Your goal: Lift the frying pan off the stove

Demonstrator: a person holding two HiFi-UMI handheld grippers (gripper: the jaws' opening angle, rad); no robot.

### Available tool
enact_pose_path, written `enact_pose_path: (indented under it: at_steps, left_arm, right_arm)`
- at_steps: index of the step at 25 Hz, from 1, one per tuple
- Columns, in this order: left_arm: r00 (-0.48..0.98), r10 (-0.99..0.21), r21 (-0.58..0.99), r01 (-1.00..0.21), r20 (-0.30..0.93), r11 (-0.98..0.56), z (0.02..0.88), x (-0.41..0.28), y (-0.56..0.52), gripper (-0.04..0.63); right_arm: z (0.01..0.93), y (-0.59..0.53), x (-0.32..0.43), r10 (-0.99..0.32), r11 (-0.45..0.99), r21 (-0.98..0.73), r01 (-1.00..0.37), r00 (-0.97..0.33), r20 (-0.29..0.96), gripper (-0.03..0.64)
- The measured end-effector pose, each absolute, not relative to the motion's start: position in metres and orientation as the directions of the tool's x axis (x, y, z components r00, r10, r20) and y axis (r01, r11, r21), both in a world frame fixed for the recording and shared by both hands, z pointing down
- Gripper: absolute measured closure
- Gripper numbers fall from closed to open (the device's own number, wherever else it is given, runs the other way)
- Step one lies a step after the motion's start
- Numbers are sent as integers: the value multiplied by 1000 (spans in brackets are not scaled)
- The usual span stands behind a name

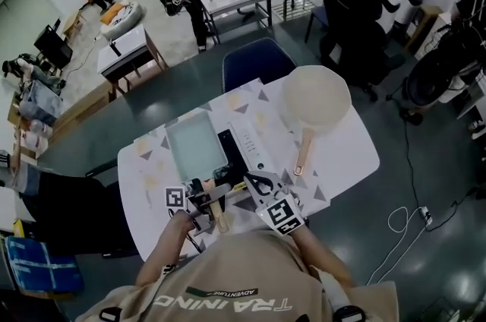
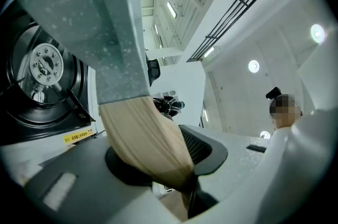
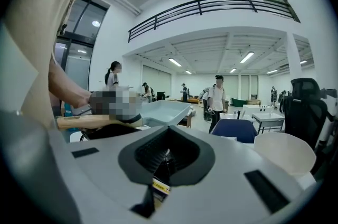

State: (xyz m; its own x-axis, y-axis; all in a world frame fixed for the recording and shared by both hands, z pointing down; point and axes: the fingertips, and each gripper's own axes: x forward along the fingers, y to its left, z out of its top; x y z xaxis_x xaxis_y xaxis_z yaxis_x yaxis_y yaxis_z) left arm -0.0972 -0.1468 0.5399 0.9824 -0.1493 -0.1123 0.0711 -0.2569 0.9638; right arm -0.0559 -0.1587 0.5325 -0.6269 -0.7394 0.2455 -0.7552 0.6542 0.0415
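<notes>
A square grey-green frying pan [image 1: 196, 147] hangs just left of the black stove [image 1: 230, 149], its wooden handle [image 1: 221, 217] pointing toward me. My left gripper [image 1: 206, 197] is shut on that handle. In the left gripper view the handle [image 2: 145, 138] lies between the pads, the pan's underside [image 2: 90, 22] runs overhead, and the stove's burner [image 2: 46, 64] shows at the left. The right gripper view shows the pan [image 3: 158, 112] level in the air. My right gripper [image 1: 257, 182] sits beside it, open with nothing in it [image 3: 168, 157].
A round cream pan [image 1: 317, 96] with a wooden handle rests on the table's far right. Past the table's [image 1: 357, 153] far edge stands a blue chair [image 1: 254, 62]. More tables and several people fill the room behind.
</notes>
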Motion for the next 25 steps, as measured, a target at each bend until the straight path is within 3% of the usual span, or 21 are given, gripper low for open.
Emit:
enact_pose_path:
  at_steps: [25]
  left_arm:
    - [976, -157, 961, 108, -151, -254, 536, -110, -129, 453]
  right_arm:
    - [529, -143, -67, -744, 652, 46, -756, -628, 230, 621]
